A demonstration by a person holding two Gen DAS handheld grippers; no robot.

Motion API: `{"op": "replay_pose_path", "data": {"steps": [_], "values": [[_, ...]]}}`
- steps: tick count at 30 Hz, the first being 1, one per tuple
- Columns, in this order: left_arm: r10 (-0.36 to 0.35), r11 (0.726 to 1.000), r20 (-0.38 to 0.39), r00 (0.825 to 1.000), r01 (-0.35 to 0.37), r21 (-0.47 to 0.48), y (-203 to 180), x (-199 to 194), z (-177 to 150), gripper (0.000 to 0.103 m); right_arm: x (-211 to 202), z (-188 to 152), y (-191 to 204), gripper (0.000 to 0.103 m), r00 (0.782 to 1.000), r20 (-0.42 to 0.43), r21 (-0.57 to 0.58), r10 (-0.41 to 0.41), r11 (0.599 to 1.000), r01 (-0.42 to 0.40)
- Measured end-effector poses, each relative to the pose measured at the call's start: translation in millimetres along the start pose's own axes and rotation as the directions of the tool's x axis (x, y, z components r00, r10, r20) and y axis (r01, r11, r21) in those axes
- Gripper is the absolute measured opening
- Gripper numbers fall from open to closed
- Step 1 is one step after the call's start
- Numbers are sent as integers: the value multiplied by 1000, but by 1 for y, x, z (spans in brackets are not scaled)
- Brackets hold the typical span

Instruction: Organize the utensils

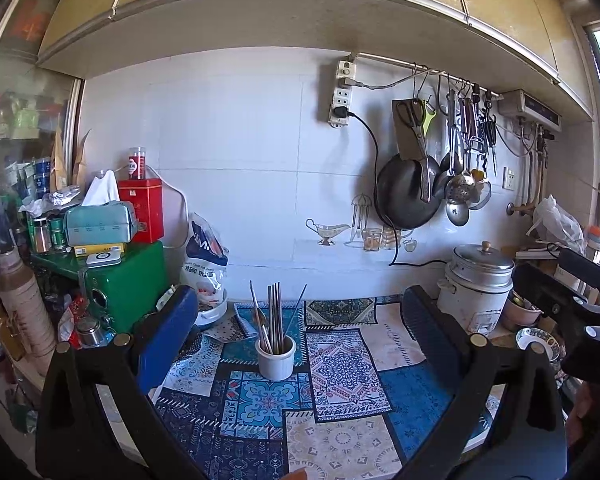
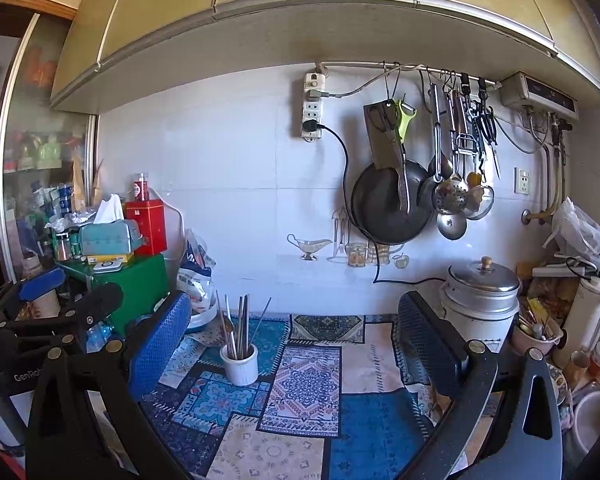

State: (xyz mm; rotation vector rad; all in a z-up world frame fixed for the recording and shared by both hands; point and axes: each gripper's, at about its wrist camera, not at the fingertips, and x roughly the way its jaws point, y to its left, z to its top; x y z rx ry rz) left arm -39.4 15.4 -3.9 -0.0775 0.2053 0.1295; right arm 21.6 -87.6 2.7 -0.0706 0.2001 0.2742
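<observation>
A white ceramic holder (image 1: 276,360) is standing upright near the middle of the tabletop (image 1: 340,440), on a patterned cloth (image 1: 352,372), with a bundle of chopsticks (image 1: 276,316) and what looks like a spoon leaning inside it. The left gripper (image 1: 300,336) and the right gripper (image 2: 296,340) are being held back from it, each with its fingers (image 1: 172,332) spread wide apart and nothing between them. The sticks are judged to be thin, stiff, light and probably slick, so they are best pinched around mid-shaft above the rim, while the holder, likely heavy but tippable, is being left unsupported.
</observation>
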Motion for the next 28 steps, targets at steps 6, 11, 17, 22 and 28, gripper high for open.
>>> {"op": "replay_pose_path", "data": {"steps": [6,11,17,22,28], "values": [[-11,1000,2,1000,11,3,-1,-3,0,102,-2,1,0,103,1000,8,-1,-6,1000,6],[-17,1000,-4,1000,17,4,-1,-2,1,102,-3,1,-1,103,1000,11,2,-10,1000,10],[-23,1000,-11,1000,23,0,-1,2,1,102,-2,2,-1,103,1000,14,4,-14,1000,14],[-27,1000,-8,1000,27,-1,-2,7,2,102,4,2,-1,103,1000,15,0,-15,1000,15],[-16,1000,-11,1000,16,-9,2,21,3,102,16,2,-5,103,1000,8,4,-13,1000,13]]}}
